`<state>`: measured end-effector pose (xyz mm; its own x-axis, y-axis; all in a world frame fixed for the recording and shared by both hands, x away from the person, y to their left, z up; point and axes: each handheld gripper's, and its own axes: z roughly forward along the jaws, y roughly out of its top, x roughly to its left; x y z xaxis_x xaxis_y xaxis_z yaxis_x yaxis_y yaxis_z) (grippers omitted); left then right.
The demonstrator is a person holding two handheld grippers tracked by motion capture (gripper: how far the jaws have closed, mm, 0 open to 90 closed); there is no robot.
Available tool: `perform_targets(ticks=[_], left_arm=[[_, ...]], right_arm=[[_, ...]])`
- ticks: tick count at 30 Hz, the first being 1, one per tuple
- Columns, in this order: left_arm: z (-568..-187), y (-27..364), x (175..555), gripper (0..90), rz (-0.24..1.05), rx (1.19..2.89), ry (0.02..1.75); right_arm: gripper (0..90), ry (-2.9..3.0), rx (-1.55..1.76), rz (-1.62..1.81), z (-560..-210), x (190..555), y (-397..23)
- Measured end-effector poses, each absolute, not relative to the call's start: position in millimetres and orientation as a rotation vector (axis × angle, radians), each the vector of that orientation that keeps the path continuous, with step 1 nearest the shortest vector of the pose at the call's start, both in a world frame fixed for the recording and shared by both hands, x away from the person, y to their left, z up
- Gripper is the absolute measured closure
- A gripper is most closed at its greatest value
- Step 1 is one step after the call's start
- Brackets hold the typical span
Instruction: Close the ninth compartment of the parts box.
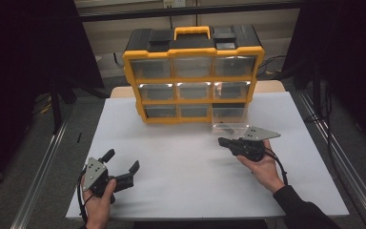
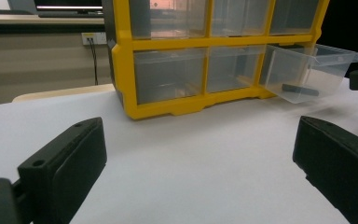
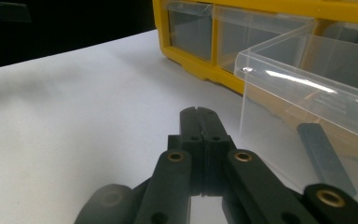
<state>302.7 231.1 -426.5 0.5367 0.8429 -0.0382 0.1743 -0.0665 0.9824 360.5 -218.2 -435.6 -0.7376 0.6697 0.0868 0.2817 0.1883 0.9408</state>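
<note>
As it sits: clear plastic drawer pulled out of yellow organiser, bottom right, near table's far edge.
Handling: light, slippery, flexes; push its front wall.
Right claw: closed, empty.
Left claw: open, empty.

White rectangular tabletop: bears a yellow-and-black plastic drawer cabinet at the far edge (one clear drawer pulled out).

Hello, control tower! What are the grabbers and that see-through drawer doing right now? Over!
Left gripper open, empty, resting on table. Right gripper shut, empty, beside pulled-out clear drawer. Dark bar inside drawer. Nothing in the way.
</note>
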Motion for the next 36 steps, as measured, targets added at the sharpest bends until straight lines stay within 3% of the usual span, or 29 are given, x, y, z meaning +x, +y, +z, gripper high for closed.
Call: perform_targets(ticks=[36], left_arm=[[-426.3, 230.5, 302.3, 2.8, 0.686, 1.565, 0.887]], right_arm=[[90.0, 2.08, 0.93, 1.401, -440.5, 395.5, -218.2]])
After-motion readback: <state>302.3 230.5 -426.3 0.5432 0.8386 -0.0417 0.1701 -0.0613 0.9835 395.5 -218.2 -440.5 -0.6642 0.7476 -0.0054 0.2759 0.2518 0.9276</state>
